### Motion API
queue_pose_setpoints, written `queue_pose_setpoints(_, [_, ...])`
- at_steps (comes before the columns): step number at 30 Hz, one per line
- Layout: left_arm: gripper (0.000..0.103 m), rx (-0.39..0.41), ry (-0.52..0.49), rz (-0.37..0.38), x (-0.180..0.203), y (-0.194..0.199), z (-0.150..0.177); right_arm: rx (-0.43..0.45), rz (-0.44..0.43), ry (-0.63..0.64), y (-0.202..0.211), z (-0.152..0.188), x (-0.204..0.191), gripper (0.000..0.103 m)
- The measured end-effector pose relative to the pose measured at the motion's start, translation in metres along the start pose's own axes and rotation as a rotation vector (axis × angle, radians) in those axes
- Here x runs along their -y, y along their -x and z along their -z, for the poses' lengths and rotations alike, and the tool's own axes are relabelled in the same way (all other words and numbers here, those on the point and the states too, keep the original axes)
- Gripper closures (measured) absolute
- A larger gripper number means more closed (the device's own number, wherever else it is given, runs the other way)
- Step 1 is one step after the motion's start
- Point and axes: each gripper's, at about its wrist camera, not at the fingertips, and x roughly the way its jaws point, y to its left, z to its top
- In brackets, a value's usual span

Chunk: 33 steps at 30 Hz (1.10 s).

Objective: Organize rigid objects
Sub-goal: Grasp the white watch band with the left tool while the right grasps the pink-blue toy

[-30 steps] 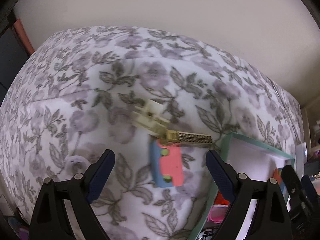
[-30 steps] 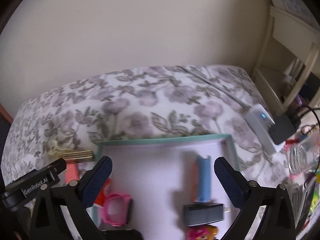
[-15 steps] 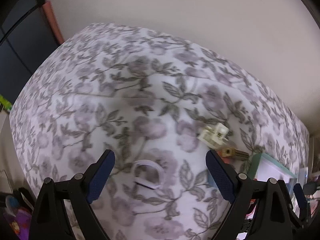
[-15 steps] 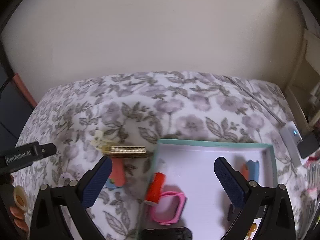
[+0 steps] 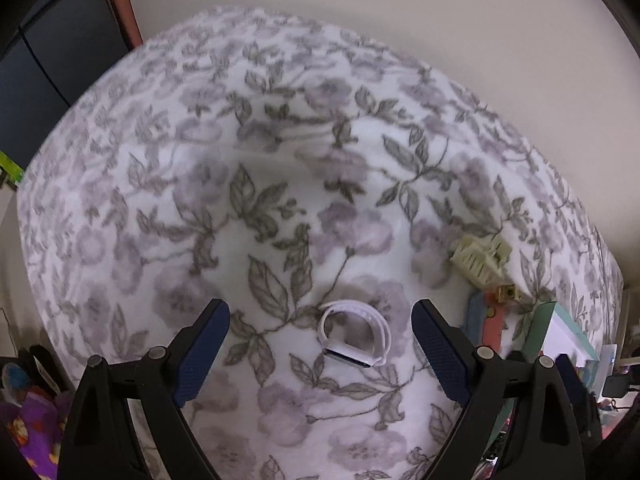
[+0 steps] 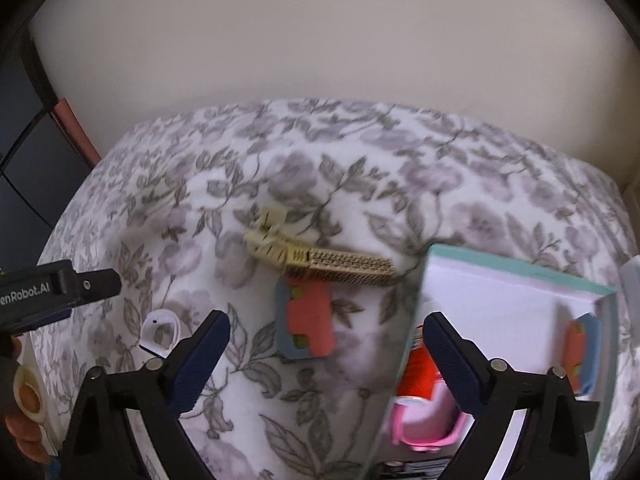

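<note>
Left gripper [image 5: 320, 354] pointed steeply down at the floral cloth [image 5: 280, 184], fingers [image 5: 202, 350] spread wide with nothing pressed between them. White band [image 5: 356, 334] lay on the cloth in the gap between those fingers, nearer the right one, touching neither. Farther off to the right in that view: cream part [image 5: 480, 262], beyond it a small tan block end [image 5: 507, 293], then the blue-and-coral block [image 5: 490, 320] and the teal edge of the box [image 5: 546, 330], partly hidden behind the right finger.

Right gripper [image 6: 326, 360] also aimed down, jaws wide apart though just narrowed a little, nothing between the pads. Blue-and-coral block [image 6: 306, 320] lay flat on the cloth [image 6: 360, 184] ahead of the gap, just outside the box [image 6: 520, 270]. Above it, touching its top edge, the tan perforated bar [image 6: 348, 268], joined at its left end to the cream part [image 6: 272, 240]. White band [image 6: 160, 330] seen again at the left, just beyond the left finger tip. Left tool's black body [image 6: 56, 290] reached in from the left edge, with part of a hand [image 6: 22, 420] below it.

Inside the white-floored, teal-walled box: red cylinder [image 6: 416, 372] against the near-left wall, partly behind the right finger; pink band [image 6: 424, 426] just below it; second blue-and-coral block [image 6: 584, 356] at the far right wall. Rest of the box contents blurred or cut off.
</note>
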Motion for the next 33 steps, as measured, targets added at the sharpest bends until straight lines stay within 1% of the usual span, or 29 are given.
queue_pose_setpoints(1, [0.01,-0.015,0.0,0.01,0.0,-0.005,0.001,-0.01,-0.003,0.004,-0.005,0.001,-0.003,0.01])
queue_pose_setpoints(4, [0.01,-0.056,-0.009,0.023,0.002,-0.02,0.005,-0.033,-0.008,0.008,-0.017,0.004,-0.008,0.019])
queue_pose_setpoints(5, [0.01,-0.067,-0.013,0.022,0.003,-0.024,0.006,-0.039,-0.008,0.007,-0.02,0.005,-0.009,0.022])
queue_pose_setpoints(7, [0.01,-0.091,-0.022,0.018,0.005,-0.032,0.008,-0.048,-0.006,0.005,-0.027,0.007,-0.01,0.024])
queue_pose_setpoints(8, [0.01,-0.105,-0.027,0.017,0.006,-0.036,0.01,-0.055,-0.007,0.006,-0.029,0.008,-0.011,0.03])
queue_pose_setpoints(11, [0.01,-0.129,-0.038,0.017,0.01,-0.043,0.013,-0.071,0.005,0.009,-0.036,0.009,-0.014,0.036])
queue_pose_setpoints(12, [0.01,-0.134,-0.042,0.013,0.011,-0.045,0.014,-0.075,0.009,0.012,-0.037,0.009,-0.015,0.041])
queue_pose_setpoints(13, [0.011,-0.139,-0.048,0.005,0.012,-0.046,0.015,-0.078,0.008,0.015,-0.038,0.008,-0.017,0.043])
queue_pose_setpoints(19, [0.011,-0.149,-0.051,0.0,0.011,-0.048,0.018,-0.08,0.032,0.018,-0.043,0.008,-0.021,0.046])
queue_pose_setpoints(23, [0.011,-0.153,-0.065,-0.007,0.016,-0.052,0.021,-0.092,0.074,0.031,-0.051,0.01,-0.023,0.051])
queue_pose_setpoints(24, [0.013,-0.155,-0.067,-0.01,0.016,-0.054,0.023,-0.097,0.079,0.032,-0.053,0.011,-0.024,0.052])
queue_pose_setpoints(25, [0.017,-0.157,-0.067,-0.013,0.017,-0.055,0.025,-0.101,0.084,0.03,-0.056,0.013,-0.023,0.052])
queue_pose_setpoints(29, [0.022,-0.172,-0.06,0.003,0.022,-0.068,0.03,-0.096,0.103,0.041,-0.058,0.013,-0.025,0.052])
queue_pose_setpoints(31, [0.027,-0.172,-0.057,0.011,0.025,-0.071,0.033,-0.09,0.115,0.054,-0.059,0.014,-0.027,0.052])
queue_pose_setpoints(33, [0.028,-0.174,-0.053,0.019,0.026,-0.073,0.035,-0.085,0.12,0.058,-0.059,0.014,-0.028,0.052])
